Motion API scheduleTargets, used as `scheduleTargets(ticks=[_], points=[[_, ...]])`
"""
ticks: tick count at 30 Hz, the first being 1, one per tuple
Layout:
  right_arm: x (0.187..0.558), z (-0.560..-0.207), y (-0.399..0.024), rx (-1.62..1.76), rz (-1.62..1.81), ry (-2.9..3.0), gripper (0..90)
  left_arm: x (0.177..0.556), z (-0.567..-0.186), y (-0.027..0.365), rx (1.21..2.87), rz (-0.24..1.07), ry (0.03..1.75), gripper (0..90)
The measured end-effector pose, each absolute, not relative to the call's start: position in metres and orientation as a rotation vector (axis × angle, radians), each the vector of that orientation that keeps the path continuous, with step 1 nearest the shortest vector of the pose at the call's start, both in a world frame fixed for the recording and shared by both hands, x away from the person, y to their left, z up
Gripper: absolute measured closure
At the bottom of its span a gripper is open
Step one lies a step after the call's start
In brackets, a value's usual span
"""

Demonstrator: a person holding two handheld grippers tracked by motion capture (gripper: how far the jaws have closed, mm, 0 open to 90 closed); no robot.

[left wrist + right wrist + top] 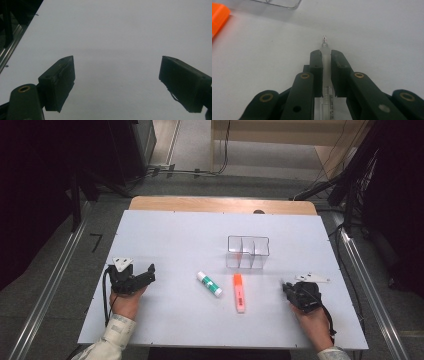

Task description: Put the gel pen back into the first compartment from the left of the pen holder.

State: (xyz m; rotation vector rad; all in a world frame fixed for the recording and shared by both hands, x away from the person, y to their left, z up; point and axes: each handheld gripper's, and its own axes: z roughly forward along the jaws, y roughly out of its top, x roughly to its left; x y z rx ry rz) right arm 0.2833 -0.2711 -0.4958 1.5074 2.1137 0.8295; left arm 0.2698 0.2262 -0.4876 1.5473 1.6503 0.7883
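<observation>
My right gripper is shut on a clear plastic pen that lies along the gap between its jaws, its tip poking out ahead over the white table. In the high view this gripper rests at the right of the table. My left gripper stands open with nothing but bare white surface between its jaws. Seen from above, it sits at the table's left, pointing right. Between the two hands lie an orange highlighter and a white glue stick with a green cap.
A clear plastic organiser with compartments stands behind the highlighter, its edge at the top of the right gripper view. The highlighter lies left of my right gripper. Around the white table run metal rails, cables and dark stands.
</observation>
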Motion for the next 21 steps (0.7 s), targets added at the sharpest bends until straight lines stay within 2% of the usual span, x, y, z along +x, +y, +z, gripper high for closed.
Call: scheduleTargets(ticks=[21], points=[[0.277, -0.481, -0.277, 1.498, 0.933, 2.068, 78.8, 0.27, -0.488, 0.227, 1.542, 0.786, 1.648, 14.0]])
